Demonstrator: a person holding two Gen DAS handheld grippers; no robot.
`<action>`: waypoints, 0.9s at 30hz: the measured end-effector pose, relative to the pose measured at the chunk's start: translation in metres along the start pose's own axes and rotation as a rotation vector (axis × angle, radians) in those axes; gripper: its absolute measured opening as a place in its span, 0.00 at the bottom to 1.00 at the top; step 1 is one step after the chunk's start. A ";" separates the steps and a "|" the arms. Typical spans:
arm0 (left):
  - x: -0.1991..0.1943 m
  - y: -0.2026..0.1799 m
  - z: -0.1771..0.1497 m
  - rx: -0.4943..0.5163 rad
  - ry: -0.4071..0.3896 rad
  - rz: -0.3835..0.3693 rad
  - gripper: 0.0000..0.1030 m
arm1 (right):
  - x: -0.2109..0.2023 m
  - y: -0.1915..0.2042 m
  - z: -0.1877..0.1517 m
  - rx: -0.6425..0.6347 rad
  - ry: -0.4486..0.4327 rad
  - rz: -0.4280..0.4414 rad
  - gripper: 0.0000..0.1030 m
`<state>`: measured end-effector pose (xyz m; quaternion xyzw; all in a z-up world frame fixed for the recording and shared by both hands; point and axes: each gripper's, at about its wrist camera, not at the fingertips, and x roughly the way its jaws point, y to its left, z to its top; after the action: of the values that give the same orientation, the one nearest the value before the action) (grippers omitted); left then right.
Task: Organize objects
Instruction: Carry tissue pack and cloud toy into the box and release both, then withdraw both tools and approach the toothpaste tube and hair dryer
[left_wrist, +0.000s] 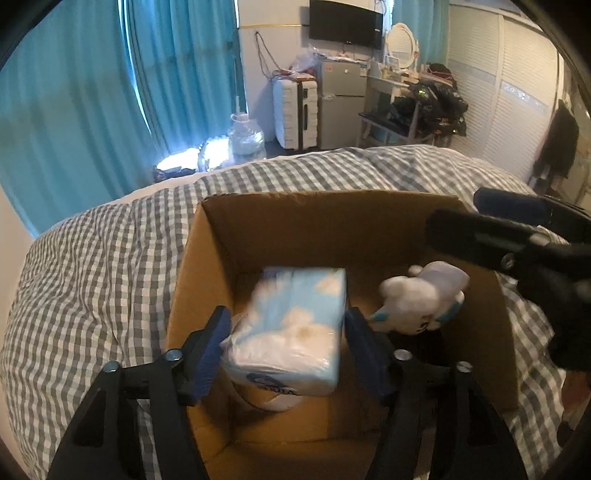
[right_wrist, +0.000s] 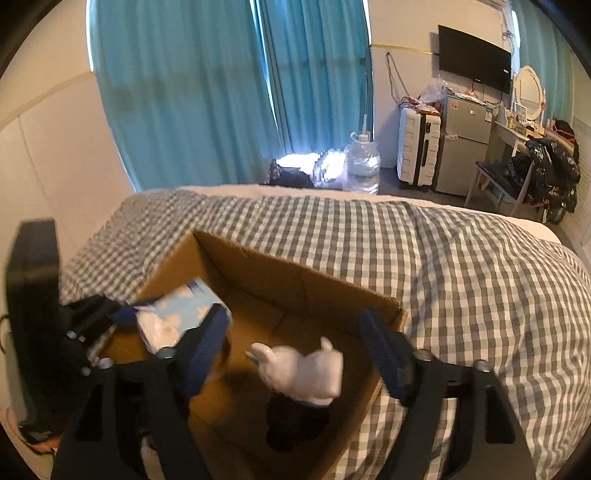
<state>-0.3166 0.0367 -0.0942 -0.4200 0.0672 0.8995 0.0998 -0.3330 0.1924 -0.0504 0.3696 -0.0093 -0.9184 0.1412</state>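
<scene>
Left gripper (left_wrist: 284, 347) is clamping a tissue pack (left_wrist: 291, 325) over the cardboard box (left_wrist: 332, 221) on the bed (left_wrist: 92, 277), positioning it for release inside. Right gripper (right_wrist: 295, 354), spread wide and empty, is hovering above the white plush toy (right_wrist: 303, 373), lying at the pack's 3 o'clock.

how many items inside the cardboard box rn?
3 visible. Tissue pack between the left gripper fingers, over the box; white plush toy on the right side; a white roll under the pack. More may be hidden underneath.
</scene>
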 end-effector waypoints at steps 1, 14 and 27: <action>-0.006 0.000 0.001 0.000 -0.008 0.002 0.82 | -0.002 -0.002 0.004 0.007 -0.007 0.003 0.78; -0.147 -0.009 0.016 -0.016 -0.173 0.066 0.96 | -0.144 0.014 0.029 0.026 -0.158 -0.021 0.89; -0.279 -0.016 -0.024 -0.051 -0.268 0.164 1.00 | -0.277 0.053 0.009 -0.043 -0.203 -0.064 0.90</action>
<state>-0.1205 0.0128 0.1045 -0.2917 0.0644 0.9541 0.0233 -0.1354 0.2141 0.1494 0.2716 0.0082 -0.9551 0.1181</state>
